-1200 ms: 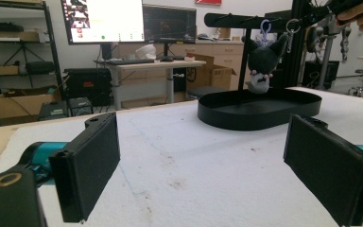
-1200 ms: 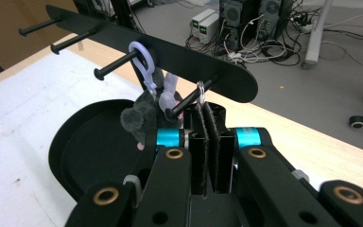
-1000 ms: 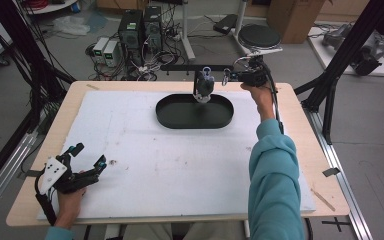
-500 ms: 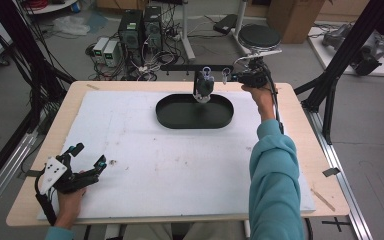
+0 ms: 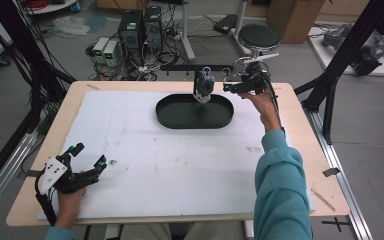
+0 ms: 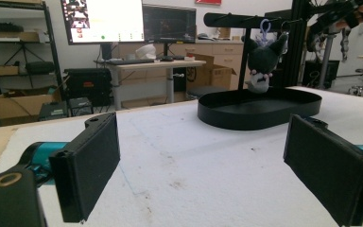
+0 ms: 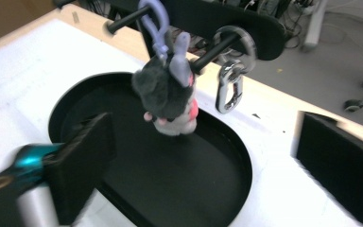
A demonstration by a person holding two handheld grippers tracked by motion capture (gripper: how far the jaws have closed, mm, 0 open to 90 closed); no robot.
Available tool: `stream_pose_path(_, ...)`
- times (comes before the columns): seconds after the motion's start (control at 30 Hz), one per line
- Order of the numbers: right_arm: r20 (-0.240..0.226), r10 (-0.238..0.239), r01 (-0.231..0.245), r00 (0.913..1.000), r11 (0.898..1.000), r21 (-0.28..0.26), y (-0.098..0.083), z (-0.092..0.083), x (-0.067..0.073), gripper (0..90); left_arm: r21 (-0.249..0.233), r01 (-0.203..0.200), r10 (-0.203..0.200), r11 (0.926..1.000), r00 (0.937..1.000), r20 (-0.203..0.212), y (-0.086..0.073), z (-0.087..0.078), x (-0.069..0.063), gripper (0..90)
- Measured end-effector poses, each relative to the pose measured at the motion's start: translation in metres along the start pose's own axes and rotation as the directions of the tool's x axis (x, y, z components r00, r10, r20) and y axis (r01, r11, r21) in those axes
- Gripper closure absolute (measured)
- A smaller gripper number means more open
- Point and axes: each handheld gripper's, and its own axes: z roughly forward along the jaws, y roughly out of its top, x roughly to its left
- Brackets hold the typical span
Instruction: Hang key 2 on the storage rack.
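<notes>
Plush keychain [image 7: 166, 90] hung on rack peg [image 7: 123, 20] above tray [image 5: 180, 117] at table's far edge; right gripper [image 7: 203, 165] jaws had just opened, empty, left gripper [image 6: 203, 156] spread idle at near-left corner; silver carabiner [image 7: 229, 85] also hung, nothing left visible.

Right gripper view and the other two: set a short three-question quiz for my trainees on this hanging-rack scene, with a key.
1. True or false: the right gripper is clamped on the plush keychain.
2. What lies under the plush? A) black oval tray B) a cardboard box C) a keyboard
3. Fill in: the silver carabiner hangs from a ____ of the rack.

Key
1. False: its jaws have just been opening and stand wide, nothing between them.
2. A
3. peg
</notes>
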Motion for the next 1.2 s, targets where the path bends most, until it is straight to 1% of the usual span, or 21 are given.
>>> stream_pose_path(0.03,0.002,-0.006,0.006,1.0,0.999,-0.037,-0.004,-0.004,0.004,1.1,0.002,-0.001,0.001,1.0,1.0,0.0,0.0,0.0,0.0,11.9)
stream_pose_path(0.1,-0.035,0.011,-0.012,0.9993,0.999,-0.032,-0.008,-0.01,0.009,0.6,0.0,-0.001,0.001,1.0,1.0,0.0,0.0,0.0,0.0,11.8)
stream_pose_path(0.17,-0.047,-0.018,0.013,0.9987,0.995,-0.101,-0.016,-0.019,0.016,0.6,0.0,-0.003,0.003,1.0,1.0,0.0,0.0,0.0,0.0,11.8)
stream_pose_path(0.2,-0.049,-0.028,0.022,0.9984,0.993,-0.112,-0.017,-0.021,0.018,0.6,-0.002,0.0,0.0,1.0,1.0,0.0,0.0,0.0,0.0,11.8)
stream_pose_path(0.23,-0.049,-0.045,0.037,0.9978,0.989,-0.141,-0.022,-0.029,0.024,0.6,-0.001,0.0,0.0,1.0,1.0,0.0,0.0,0.0,0.0,11.8)
stream_pose_path(0.4,-0.046,-0.079,0.068,0.9958,0.976,-0.209,-0.046,-0.052,0.038,0.6,0.0,-0.001,0.001,1.0,1.0,0.0,0.0,0.0,0.0,11.8)
stream_pose_path(0.5,-0.052,-0.094,0.077,0.9942,0.96,-0.268,-0.068,-0.065,0.046,0.6,-0.001,0.0,0.0,1.0,1.0,-0.001,0.0,0.0,0.0,11.8)
stream_pose_path(0.57,-0.089,-0.082,0.05,0.9926,0.945,-0.322,-0.085,-0.072,0.049,0.6,-0.001,-0.001,0.001,1.0,1.0,-0.001,0.0,0.0,0.0,11.8)
stream_pose_path(0.6,-0.102,-0.076,0.038,0.9919,0.944,-0.327,-0.091,-0.074,0.05,0.6,-0.002,-0.001,0.001,1.0,1.0,-0.001,0.0,0.0,0.0,11.8)
stream_pose_path(0.63,-0.104,-0.08,0.039,0.9913,0.936,-0.351,-0.101,-0.078,0.052,0.6,-0.002,0.0,0.0,1.0,1.0,-0.001,0.0,0.0,0.0,11.8)
stream_pose_path(0.67,-0.095,-0.082,0.041,0.9921,0.927,-0.372,-0.11,-0.081,0.055,0.6,-0.002,0.0,0.0,1.0,1.0,-0.001,0.0,0.0,0.0,11.8)
stream_pose_path(0.7,-0.09,-0.075,0.038,0.9931,0.93,-0.366,-0.118,-0.083,0.058,0.6,-0.003,0.0,0.0,1.0,1.0,0.0,0.0,0.0,0.0,11.8)
stream_pose_path(0.77,-0.068,-0.087,0.049,0.9938,0.9,-0.433,-0.137,-0.087,0.065,0.7,-0.001,-0.001,0.001,1.0,1.0,-0.001,0.0,0.0,0.0,11.8)
stream_pose_path(0.87,-0.001,-0.095,0.084,0.9955,0.883,-0.463,-0.165,-0.089,0.077,0.7,-0.002,0.0,0.0,1.0,1.0,-0.001,0.0,0.0,0.0,11.8)
stream_pose_path(0.9,0.017,-0.099,0.095,0.995,0.878,-0.468,-0.173,-0.089,0.08,0.6,-0.002,0.0,0.0,1.0,1.0,0.0,0.0,0.0,0.0,11.8)
stream_pose_path(0.97,0.044,-0.089,0.099,0.995,0.88,-0.465,-0.188,-0.087,0.084,0.6,-0.002,0.0,0.0,1.0,1.0,-0.001,0.0,0.0,0.0,11.8)
stream_pose_path(1.0,0.047,-0.088,0.1,0.995,0.879,-0.466,-0.193,-0.086,0.086,0.6,-0.002,-0.001,0.001,1.0,1.0,-0.001,0.0,0.0,0.0,11.8)
stream_pose_path(1.07,0.075,-0.086,0.111,0.9934,0.876,-0.469,-0.204,-0.086,0.088,0.6,-0.002,0.0,0.0,1.0,1.0,-0.001,0.0,0.0,0.0,11.8)
stream_pose_path(1.1,0.08,-0.088,0.116,0.9929,0.873,-0.474,-0.209,-0.085,0.088,0.6,-0.001,0.001,-0.001,1.0,1.0,-0.001,0.0,0.0,0.0,11.8)
stream_pose_path(1.17,0.078,-0.071,0.1,0.9944,0.864,-0.493,-0.217,-0.086,0.087,0.6,0.0,-0.001,0.001,1.0,1.0,-0.001,0.0,0.0,0.0,11.8)
stream_pose_path(1.2,0.077,-0.064,0.094,0.995,0.862,-0.498,-0.219,-0.086,0.087,0.7,-0.001,0.0,0.0,1.0,1.0,0.0,0.0,0.0,0.0,11.8)
